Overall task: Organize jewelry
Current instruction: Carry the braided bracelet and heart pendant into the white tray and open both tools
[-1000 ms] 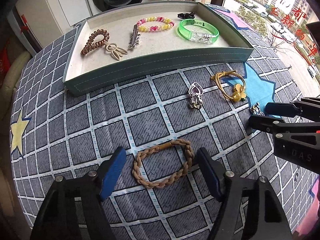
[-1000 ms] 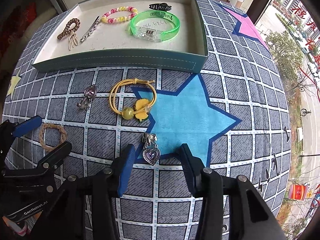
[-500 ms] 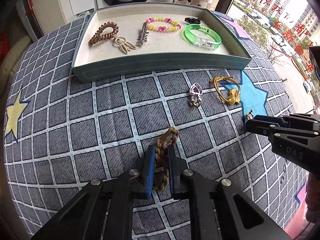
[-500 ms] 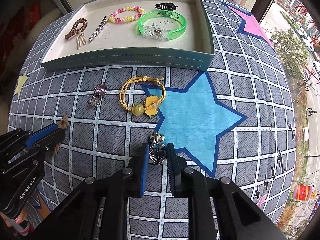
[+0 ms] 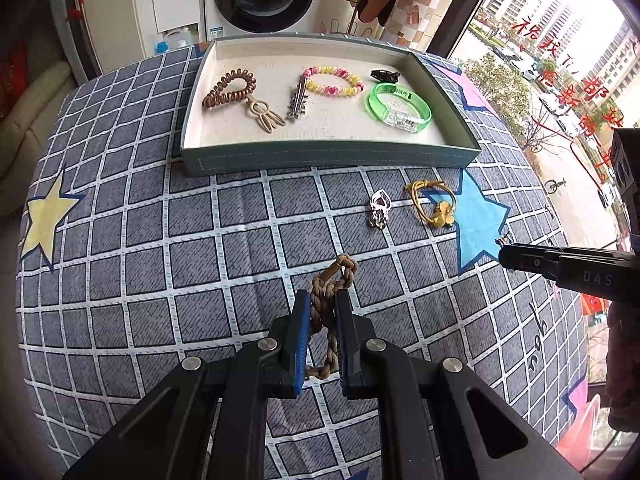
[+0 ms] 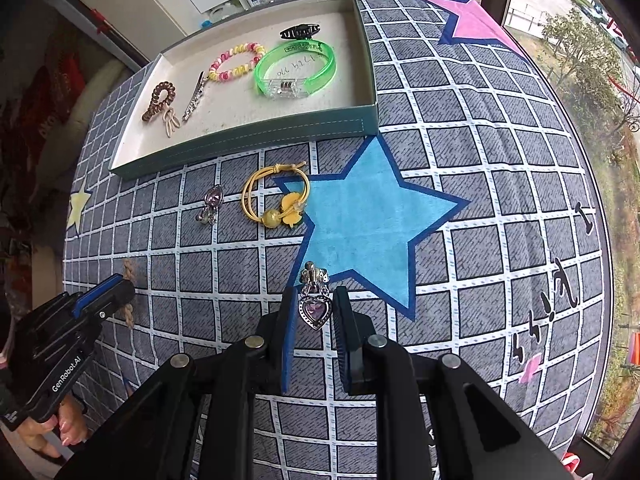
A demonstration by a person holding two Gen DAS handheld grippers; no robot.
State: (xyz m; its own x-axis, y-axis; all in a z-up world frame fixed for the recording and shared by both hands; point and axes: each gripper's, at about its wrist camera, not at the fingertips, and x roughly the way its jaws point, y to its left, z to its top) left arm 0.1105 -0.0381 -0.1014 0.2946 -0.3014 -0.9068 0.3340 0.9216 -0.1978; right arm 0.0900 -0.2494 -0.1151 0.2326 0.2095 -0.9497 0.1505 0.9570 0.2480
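Your left tongs (image 5: 323,312) are clamped hard on the braided tan bracelet (image 5: 329,300), squeezing its loop flat, so only the knotted end above the pads and a stretch below show; from the right wrist view just two frayed bits of it peek past the tongs. Your right tongs (image 6: 314,312) are nearly closed around the heart pendant (image 6: 315,309), which sits between the pads above the tabletop (image 6: 500,140); whether the pads actually press on it is hard to make out, and from the left wrist view only a speck of it shows at the tips. Two pieces lie loose on the cloth: one other heart pendant (image 5: 380,208) and one yellow cord bracelet (image 5: 434,206), just beside each other, in front of the tray (image 5: 328,158). In the tray you have five pieces: one brown spiral tie (image 5: 230,92), one silver clip (image 5: 298,100), one pink-and-yellow bead bracelet (image 5: 332,80), one green band (image 5: 400,106), and one small black clip (image 5: 385,76), too small to read clearly.
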